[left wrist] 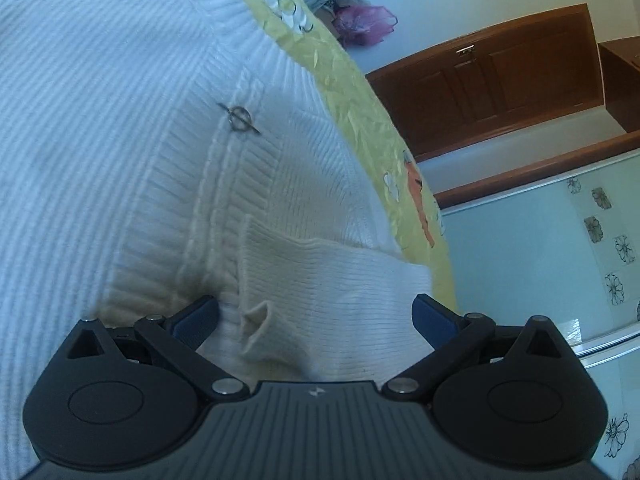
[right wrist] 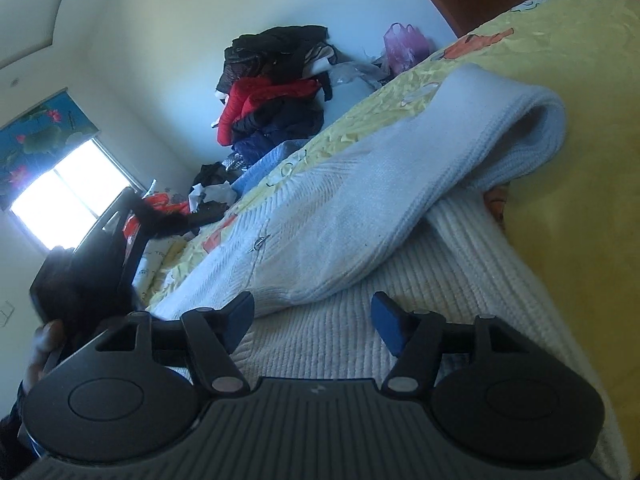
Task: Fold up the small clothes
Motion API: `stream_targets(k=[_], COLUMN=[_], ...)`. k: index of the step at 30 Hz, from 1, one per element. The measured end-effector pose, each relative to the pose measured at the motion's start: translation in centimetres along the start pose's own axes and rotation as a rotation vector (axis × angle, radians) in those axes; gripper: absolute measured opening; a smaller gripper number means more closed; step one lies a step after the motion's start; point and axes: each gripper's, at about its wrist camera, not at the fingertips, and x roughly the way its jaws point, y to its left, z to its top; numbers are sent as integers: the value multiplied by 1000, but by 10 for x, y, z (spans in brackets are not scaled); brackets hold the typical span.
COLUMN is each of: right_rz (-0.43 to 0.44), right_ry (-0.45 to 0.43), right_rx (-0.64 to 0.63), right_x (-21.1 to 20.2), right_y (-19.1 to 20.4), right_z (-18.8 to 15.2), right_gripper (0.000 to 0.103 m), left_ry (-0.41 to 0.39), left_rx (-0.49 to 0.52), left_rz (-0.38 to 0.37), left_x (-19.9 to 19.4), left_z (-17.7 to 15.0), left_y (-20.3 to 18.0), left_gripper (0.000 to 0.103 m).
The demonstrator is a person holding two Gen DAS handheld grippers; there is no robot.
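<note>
the bed (right wrist: pixel 580 128), covered in a yellow printed sheet (left wrist: pixel 360 120), fills most of both views. on it lies the white ribbed sweater (left wrist: pixel 100 140), spread flat, with one sleeve (right wrist: pixel 400 200) folded back across the body; the sleeve's cuff end arches up in a loop near the far edge. at the back, against the wall, sits a pile of dark and red clothes (right wrist: pixel 272 92), with a pink plastic bag (right wrist: pixel 404 42) beside it. a brown wooden door (left wrist: pixel 500 76) shows past the bed in the left wrist view. the left hand-held gripper (left wrist: pixel 316 316) hovers low over the sweater's ribbed hem, its jaws spread wide, a small pucker of knit between them but no pad pressing on it. the right hand-held gripper (right wrist: pixel 314 320) sits over the sweater's body just short of the folded sleeve, jaws apart and gripping nothing. a small metal ring clasp (left wrist: pixel 239 118) is fixed beside the ribbed band.
</note>
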Motion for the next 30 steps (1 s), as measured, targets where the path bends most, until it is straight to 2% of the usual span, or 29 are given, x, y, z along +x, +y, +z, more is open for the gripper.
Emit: stream_targets(k=[2, 7, 9, 11, 12, 15, 16, 17, 18, 19, 22, 24, 28, 30], right_rz=[6, 15, 15, 14, 14, 15, 16, 19, 21, 24, 32, 32, 31, 30], right_ry=[-1, -3, -3, -2, -1, -1, -2, -3, -3, -4, -5, -5, -5, -4], right_rx=[1, 9, 7, 4, 3, 3, 3, 6, 8, 11, 19, 18, 16, 15], right_x=[-1, -1, -1, 0, 0, 0, 0, 0, 0, 0, 0, 0, 0, 0], right_y=[0, -2, -1, 0, -1, -1, -2, -2, -3, -4, -6, -5, -5, -4], right_z=[0, 1, 1, 1, 1, 2, 2, 2, 2, 2, 2, 2, 3, 2], right_gripper=[72, 73, 74, 74, 74, 74, 74, 75, 75, 75, 75, 75, 75, 75], left_ry=[7, 39, 48, 38, 47, 88, 89, 86, 83, 74, 28, -28, -133, -185], left_rx=[14, 39, 50, 55, 53, 80, 112, 150, 169, 170, 170, 225, 364, 427], left_rz=[11, -53, -64, -84, -88, -34, -4, 30, 65, 100, 111, 140, 128, 147], left_x=[3, -4, -1, 2, 6, 19, 22, 25, 26, 27, 20, 8, -31, -56], left_z=[2, -1, -2, -2, 0, -1, -3, -5, -7, -8, -10, -14, -16, -16], left_y=[-4, -4, -4, -6, -7, -12, -14, -17, -18, -18, -14, -22, -41, -45], left_gripper=[103, 103, 99, 71, 66, 65, 54, 28, 17, 10, 9, 9, 9, 9])
